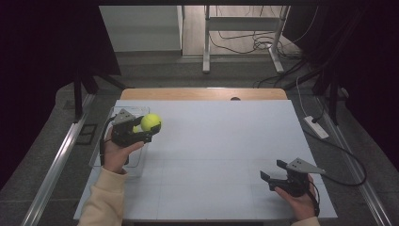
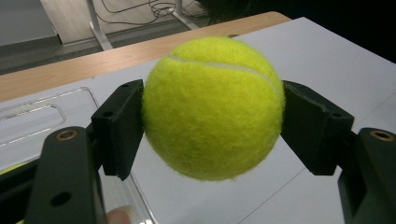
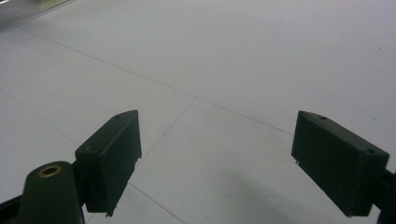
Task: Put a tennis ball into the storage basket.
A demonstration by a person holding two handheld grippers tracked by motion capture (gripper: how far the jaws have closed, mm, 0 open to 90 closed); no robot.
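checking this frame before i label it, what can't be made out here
- Inside of the clear bin, high view: the left gripper, its ball and the hand cover much of it; a yellow-green bit beside the gripper is too small to name.
- Underside of the ball, left gripper view: turned away, so how high it hangs above the table is unclear.
- Right gripper, high view: its cable end runs off the edge.

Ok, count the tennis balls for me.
2, maybe more hidden: one tennis ball clamped in the left gripper, a second ball partly hidden behind it, apparently in the clear bin.
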